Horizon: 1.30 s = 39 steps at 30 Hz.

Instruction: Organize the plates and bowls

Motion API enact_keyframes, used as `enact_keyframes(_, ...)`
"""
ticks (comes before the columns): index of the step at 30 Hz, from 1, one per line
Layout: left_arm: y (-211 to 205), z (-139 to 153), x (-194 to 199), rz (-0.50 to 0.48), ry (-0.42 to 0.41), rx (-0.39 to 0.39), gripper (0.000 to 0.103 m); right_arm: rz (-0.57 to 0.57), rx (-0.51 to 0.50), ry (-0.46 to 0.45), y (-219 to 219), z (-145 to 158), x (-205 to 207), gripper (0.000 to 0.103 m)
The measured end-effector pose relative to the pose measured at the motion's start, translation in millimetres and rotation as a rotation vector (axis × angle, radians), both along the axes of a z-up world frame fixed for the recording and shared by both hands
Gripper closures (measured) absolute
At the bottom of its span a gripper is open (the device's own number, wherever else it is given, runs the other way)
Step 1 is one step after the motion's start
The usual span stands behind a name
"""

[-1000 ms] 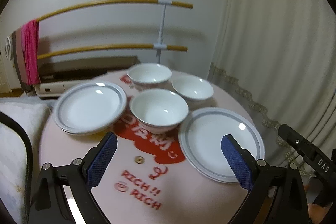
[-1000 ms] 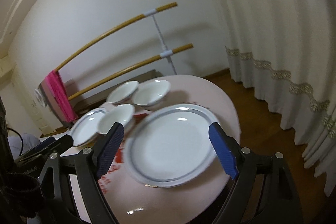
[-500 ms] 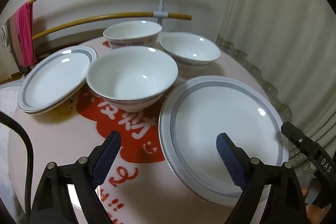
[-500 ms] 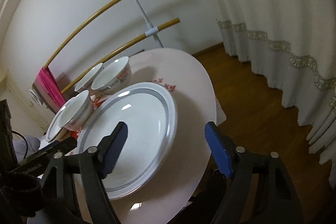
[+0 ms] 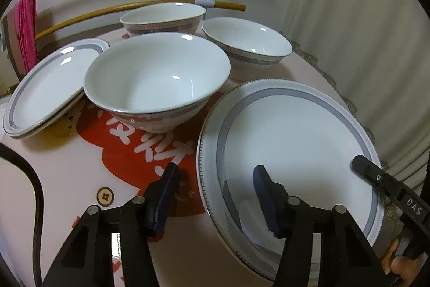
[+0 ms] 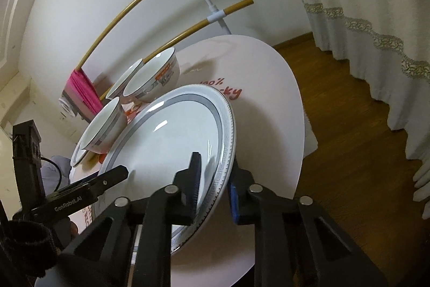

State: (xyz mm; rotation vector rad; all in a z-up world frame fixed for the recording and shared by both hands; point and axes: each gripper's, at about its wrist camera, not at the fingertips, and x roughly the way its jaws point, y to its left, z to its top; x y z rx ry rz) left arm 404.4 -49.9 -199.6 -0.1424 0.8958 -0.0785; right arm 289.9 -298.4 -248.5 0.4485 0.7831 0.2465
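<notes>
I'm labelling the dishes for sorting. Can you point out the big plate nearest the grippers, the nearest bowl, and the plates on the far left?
big plate (image 5: 295, 141): left wrist view, bare white centre.
nearest bowl (image 5: 150, 82): left wrist view, inside wall.
plates on the far left (image 5: 45, 90): left wrist view, top plate's white centre.

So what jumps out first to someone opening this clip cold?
The large grey-banded plate at the table's near edge, with both hand-held grippers on its rim: the right hand-held gripper clamps one side, while the left hand-held gripper, jaws just closing, straddles the other. Behind it sit three white bowls and another plate stack.
</notes>
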Motion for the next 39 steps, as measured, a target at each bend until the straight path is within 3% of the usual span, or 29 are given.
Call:
enact_keyframes(4,-2.0,0.2,0.1,-0.029,-0.007,-0.018,0.07,0.016,0.011,-0.003,-0.5,-0.9,1.5,0.088)
enact_keyframes(11,-2.4,3.9,-5.5,-0.038,-0.021,-0.008,0.076,0.013,0.0,-0.012,2.5,0.5,-0.4,0.088)
enact_keyframes(29,9.2,27.9,-69.0,-0.13,-0.095,0.015,0.08,-0.02,0.006,-0.015,8.5,11.6,-40.7,0.088)
enact_keyframes(39,49.2,74.0,-123.7,-0.122,-0.216,-0.035,0.08,-0.018,-0.03,-0.107,35.2,56.3,-73.8,0.088)
